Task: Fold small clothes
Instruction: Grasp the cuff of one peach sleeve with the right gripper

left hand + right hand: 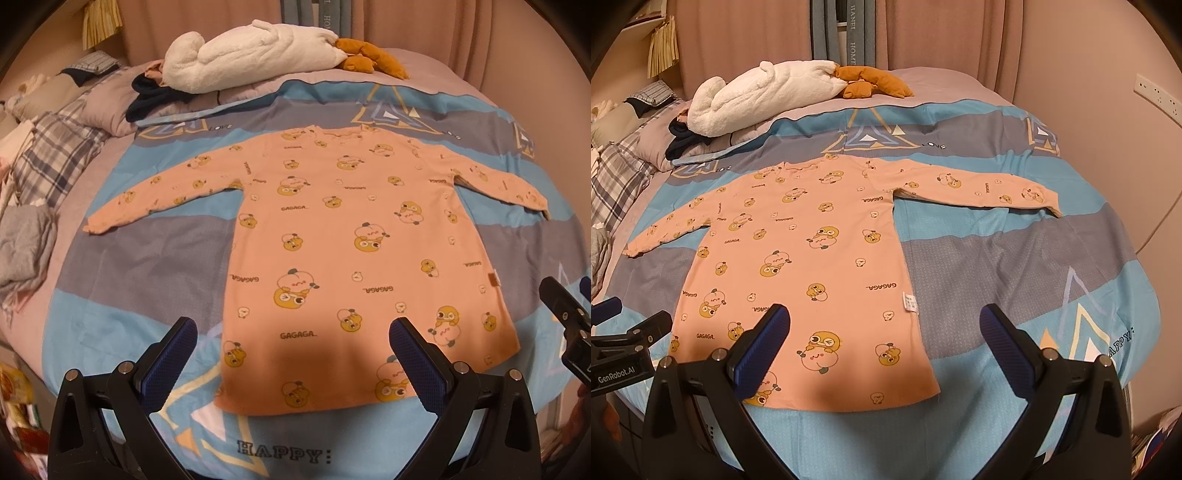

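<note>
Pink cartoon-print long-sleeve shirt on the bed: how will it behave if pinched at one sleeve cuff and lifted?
The pink cartoon-print long-sleeve shirt lies flat and thin, so it is probably floppy and light. Lifted by one cuff, the rest would likely drape and trail over the blue-grey quilt.

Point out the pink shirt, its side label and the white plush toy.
pink shirt (332, 229): left wrist view, on the middle of the body panel.
side label (911, 302): right wrist view, on the white tag at the side seam.
white plush toy (764, 92): right wrist view, on its fluffy white body.
</note>
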### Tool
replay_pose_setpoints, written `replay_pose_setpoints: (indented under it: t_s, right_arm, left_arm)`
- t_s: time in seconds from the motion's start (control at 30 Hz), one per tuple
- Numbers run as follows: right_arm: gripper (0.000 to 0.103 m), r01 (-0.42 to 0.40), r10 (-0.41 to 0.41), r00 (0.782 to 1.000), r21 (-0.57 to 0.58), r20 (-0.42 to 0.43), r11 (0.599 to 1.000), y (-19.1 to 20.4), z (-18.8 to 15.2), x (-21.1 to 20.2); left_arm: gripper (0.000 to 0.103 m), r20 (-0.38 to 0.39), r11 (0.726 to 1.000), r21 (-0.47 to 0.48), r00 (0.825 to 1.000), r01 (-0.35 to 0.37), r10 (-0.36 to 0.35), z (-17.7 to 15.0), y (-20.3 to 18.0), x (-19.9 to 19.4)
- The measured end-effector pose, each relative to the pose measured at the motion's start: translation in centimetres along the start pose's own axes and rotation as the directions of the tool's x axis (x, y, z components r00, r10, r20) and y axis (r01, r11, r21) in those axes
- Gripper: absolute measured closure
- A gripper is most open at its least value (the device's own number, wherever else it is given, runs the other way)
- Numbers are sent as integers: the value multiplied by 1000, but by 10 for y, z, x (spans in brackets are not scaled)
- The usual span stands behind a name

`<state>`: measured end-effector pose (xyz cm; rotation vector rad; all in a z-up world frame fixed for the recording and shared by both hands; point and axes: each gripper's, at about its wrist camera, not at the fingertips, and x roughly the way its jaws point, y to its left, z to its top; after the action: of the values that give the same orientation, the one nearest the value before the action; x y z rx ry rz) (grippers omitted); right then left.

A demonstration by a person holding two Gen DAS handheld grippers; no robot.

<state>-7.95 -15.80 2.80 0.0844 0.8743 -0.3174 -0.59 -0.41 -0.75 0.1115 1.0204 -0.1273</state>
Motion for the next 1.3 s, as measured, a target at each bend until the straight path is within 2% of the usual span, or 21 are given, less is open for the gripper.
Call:
replay_pose_setpoints:
  t_s: [0.13,0.2,0.27,0.33,0.37,0.43,0.47,0.6,0.67,0.73,0.8,0.83,0.87,0.93,1.0,1.03,1.07,1.13,1.2,1.27,1.3]
  right_arm:
    - [0,-45,45,999,24,6,999,-6,0,0]
    - [0,-156,157,988,102,-4,983,-23,0,9]
    - [0,-273,283,959,226,-12,935,-50,-3,26]
    - [0,-331,347,938,312,4,891,-69,-6,38]
    - [0,-359,379,925,387,25,850,-89,-10,50]
    - [0,-372,395,917,463,50,805,-114,-12,64]
    - [0,-359,382,922,506,62,784,-130,-12,72]
    - [0,-295,283,952,586,115,755,-178,-7,94]
    - [3,-280,247,959,615,139,737,-202,1,108]
    - [7,-281,227,959,659,168,698,-230,15,133]
    - [19,-285,226,958,701,178,653,-251,25,152]
    - [23,-290,231,955,732,184,616,-262,32,168]
    - [27,-293,234,954,743,188,601,-267,34,174]
    - [33,-295,236,953,778,192,555,-279,47,200]
    - [42,-258,216,962,805,165,534,-286,53,221]
    - [45,-249,209,965,815,161,523,-290,54,227]
    - [54,-253,193,965,829,178,498,-300,55,234]
    - [64,-278,186,959,845,215,457,-311,58,240]
    - [82,-281,182,958,857,223,433,-319,59,242]
    - [95,-274,170,960,862,222,426,-327,60,246]
    - [96,-266,162,963,864,216,427,-329,62,245]
  left_arm:
    - [0,5,999,-27,999,47,-47,2,4,8]
    - [0,-27,993,-44,993,111,-113,3,5,18]
    - [0,-51,980,-62,980,189,-192,4,6,26]
    - [0,-50,963,-86,964,255,-259,7,6,33]
    - [0,-49,954,-107,957,280,-286,9,6,37]
    - [0,-38,937,-157,946,313,-322,13,10,44]
    - [0,-23,928,-188,944,320,-330,16,13,48]
    - [0,19,884,-307,931,353,-366,25,27,65]
    - [0,30,881,-320,933,349,-359,33,30,72]
    - [0,37,893,-304,941,331,-336,41,31,77]
    - [0,57,896,-306,945,323,-321,47,33,81]
    - [0,72,891,-315,944,327,-322,50,37,83]
    - [0,90,883,-334,944,329,-317,53,40,86]
    - [0,127,855,-389,940,342,-318,57,51,92]
    - [0,150,830,-430,935,354,-321,60,59,98]
    - [0,146,829,-442,939,343,-311,62,62,102]
    - [0,133,835,-442,945,328,-300,65,64,105]
    - [0,88,858,-429,958,284,-273,70,67,113]
    - [0,44,869,-427,966,249,-255,73,70,120]
    - [0,42,855,-454,965,251,-260,72,79,125]
    - [0,44,852,-459,964,252,-261,72,82,126]
